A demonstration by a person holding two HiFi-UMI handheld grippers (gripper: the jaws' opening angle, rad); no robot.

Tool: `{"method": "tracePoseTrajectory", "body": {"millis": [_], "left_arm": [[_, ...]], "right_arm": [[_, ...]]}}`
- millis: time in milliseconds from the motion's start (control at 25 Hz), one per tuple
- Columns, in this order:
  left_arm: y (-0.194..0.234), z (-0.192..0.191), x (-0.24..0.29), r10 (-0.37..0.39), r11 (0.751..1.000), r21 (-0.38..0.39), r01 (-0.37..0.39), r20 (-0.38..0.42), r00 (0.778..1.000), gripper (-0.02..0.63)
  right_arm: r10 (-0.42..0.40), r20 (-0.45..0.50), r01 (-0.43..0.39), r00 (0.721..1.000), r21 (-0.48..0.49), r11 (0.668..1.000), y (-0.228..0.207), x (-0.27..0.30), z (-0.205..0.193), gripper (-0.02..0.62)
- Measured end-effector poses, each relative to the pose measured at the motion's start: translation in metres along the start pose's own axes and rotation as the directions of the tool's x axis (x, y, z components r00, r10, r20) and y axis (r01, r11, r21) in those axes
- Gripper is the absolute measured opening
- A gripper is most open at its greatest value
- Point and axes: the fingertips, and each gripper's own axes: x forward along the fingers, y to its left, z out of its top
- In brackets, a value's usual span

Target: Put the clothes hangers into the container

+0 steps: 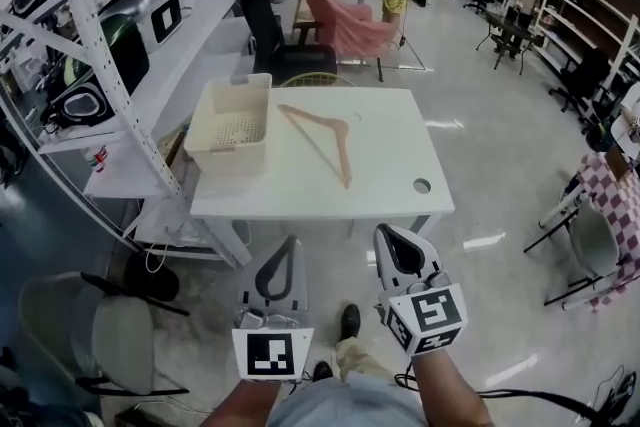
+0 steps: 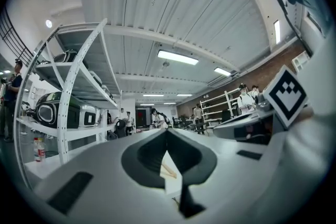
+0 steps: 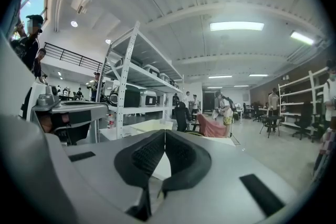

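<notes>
The hanger [image 1: 325,140] lies flat in the middle of the table [image 1: 390,165], just right of the container [image 1: 225,160], which sits along the table's left edge. The left gripper [image 1: 289,241] and right gripper [image 1: 383,233] hover short of the near edge, both clenched on nothing.

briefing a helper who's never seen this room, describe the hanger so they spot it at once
Find the white table beside the tall shelving. The hanger lies flat on it, right of the cream basket. It is the only wooden, V-shaped thing there.
</notes>
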Motion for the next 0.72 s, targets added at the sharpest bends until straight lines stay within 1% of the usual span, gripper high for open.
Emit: {"method": "tracePoseTrajectory", "body": {"millis": [240,440,480,640,720], "left_arm": [[-0.001,-0.017,0.054,-0.005,1.000,0.024,0.006,-0.040,0.999,0.012],[-0.003,-0.029,0.117,-0.008,1.000,0.029,0.010,-0.082,0.997,0.012],[-0.004,-0.031,0.130,-0.007,0.999,0.038,0.011,-0.088,0.996,0.012],[-0.005,-0.032,0.179,-0.008,0.991,0.129,0.020,-0.093,0.996,0.012],[-0.007,-0.026,0.203,-0.009,0.989,0.146,0.023,-0.094,0.995,0.012]], "right_arm": [[0.006,-0.024,-0.006,1.000,0.002,1.000,-0.031,0.043,-0.016,0.011],[0.004,-0.031,-0.003,1.000,0.024,1.000,-0.078,0.087,-0.021,0.011],[0.004,-0.033,-0.003,0.999,0.032,0.999,-0.088,0.095,-0.023,0.011],[0.005,-0.036,-0.003,0.999,0.063,0.998,-0.126,0.126,-0.026,0.011],[0.006,-0.030,-0.004,1.000,0.076,0.997,-0.144,0.142,-0.024,0.011]]}}
